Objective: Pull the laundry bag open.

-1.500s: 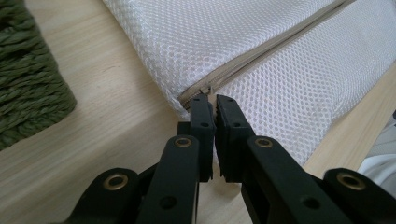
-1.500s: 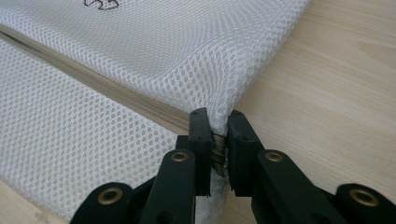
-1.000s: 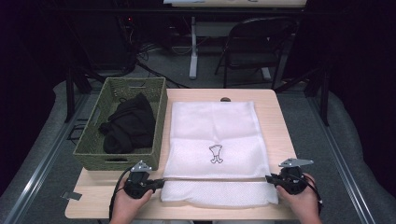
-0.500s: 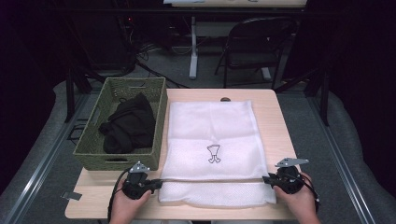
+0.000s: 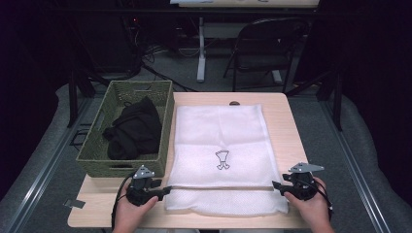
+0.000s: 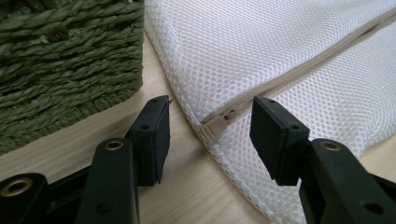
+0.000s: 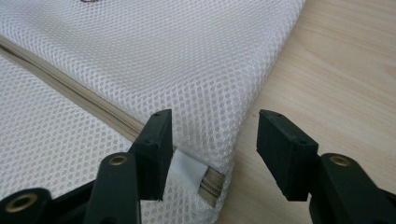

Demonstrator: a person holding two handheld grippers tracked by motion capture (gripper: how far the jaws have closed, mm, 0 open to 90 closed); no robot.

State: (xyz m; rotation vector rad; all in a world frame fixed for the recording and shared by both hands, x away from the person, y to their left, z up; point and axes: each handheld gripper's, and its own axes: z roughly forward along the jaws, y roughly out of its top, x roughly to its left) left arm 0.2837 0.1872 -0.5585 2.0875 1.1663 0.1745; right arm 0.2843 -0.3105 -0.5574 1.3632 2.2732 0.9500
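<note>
White mesh laundry bag (image 5: pixel 221 155) lies flat mid-desk (image 5: pixel 286 121), near end at the front edge, zipper (image 6: pixel 299 74) running across it. Left tool (image 5: pixel 163 191) at the bag's front-left corner: jaws just opened, zipper end between them, pads off the mesh. Right tool (image 5: pixel 276 185) at the front-right corner: jaws just opened too, straddling the bag's edge, nothing gripped. Green woven basket (image 5: pixel 92 153) with a dark garment (image 5: pixel 133 128) sits along the desk's left edge, just beside the bag.
</note>
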